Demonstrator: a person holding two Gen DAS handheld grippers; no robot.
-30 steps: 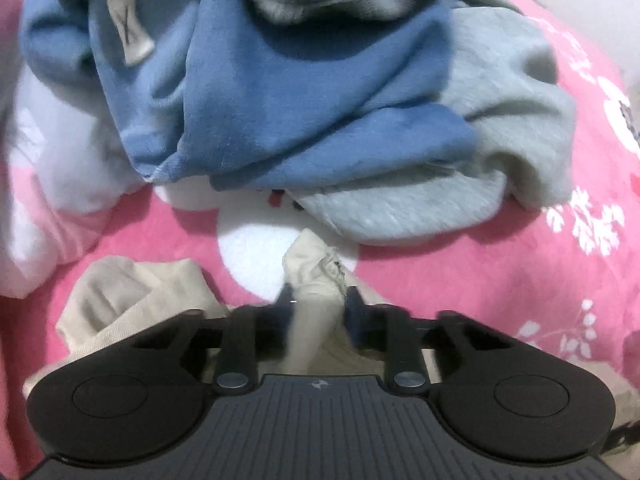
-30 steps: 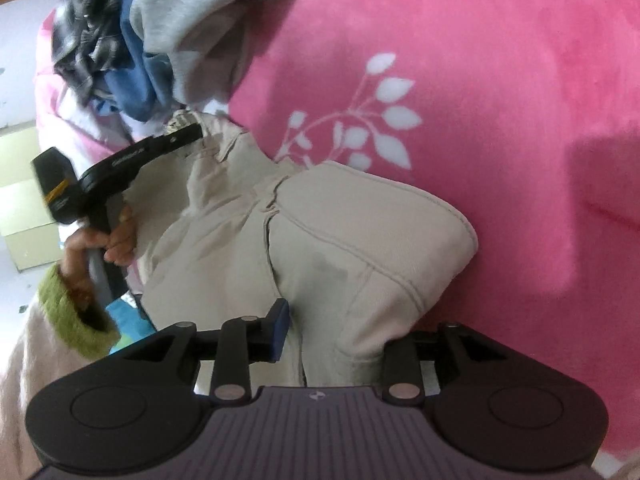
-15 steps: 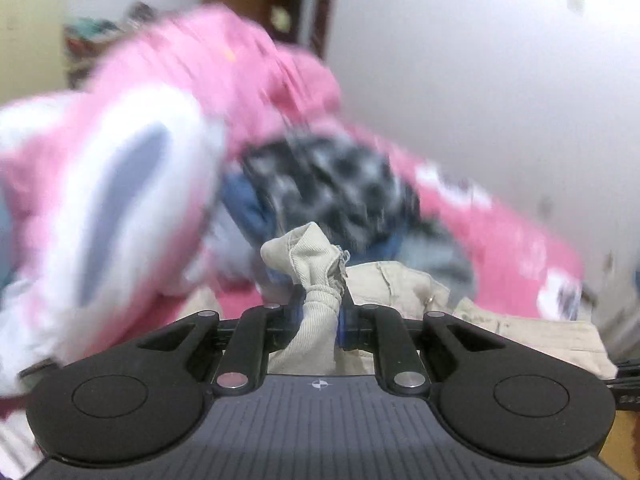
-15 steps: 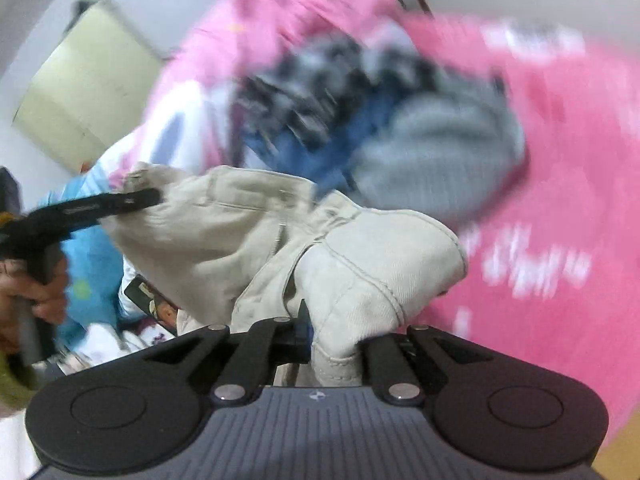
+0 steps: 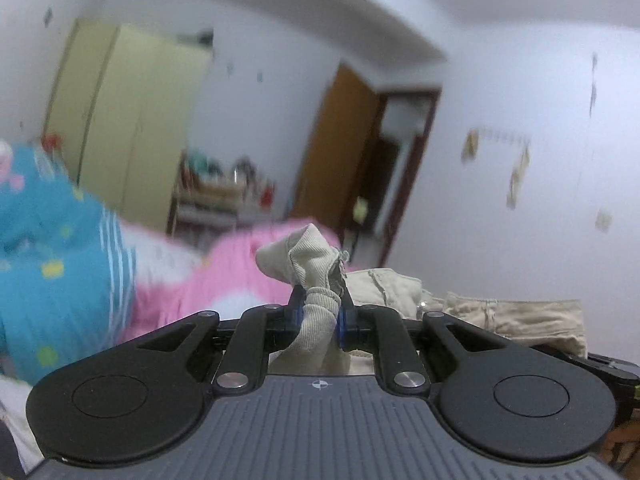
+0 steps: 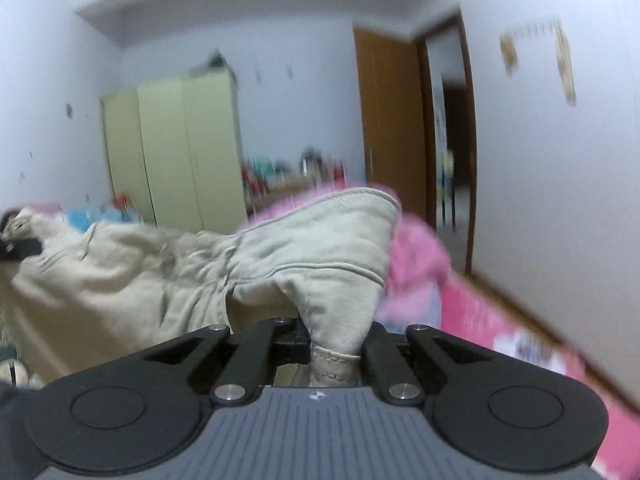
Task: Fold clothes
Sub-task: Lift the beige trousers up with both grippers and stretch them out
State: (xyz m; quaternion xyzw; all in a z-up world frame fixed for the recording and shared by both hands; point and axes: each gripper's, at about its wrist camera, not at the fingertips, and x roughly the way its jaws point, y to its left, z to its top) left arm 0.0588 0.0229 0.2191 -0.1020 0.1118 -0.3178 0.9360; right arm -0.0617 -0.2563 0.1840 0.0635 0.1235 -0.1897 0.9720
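Right wrist view shows the right gripper (image 6: 335,346) and the left gripper (image 5: 319,316) each pinching a corner of the tan pants (image 6: 200,276) tight between their jaws, so next shake them flat

Standing against the far wall: pale-green wardrobe (image 6: 172,152), cluttered shelf (image 5: 224,196) beside it. Hanging ajar: brown door (image 6: 384,128). Lying crumpled across the bed: pink blanket (image 5: 240,276).
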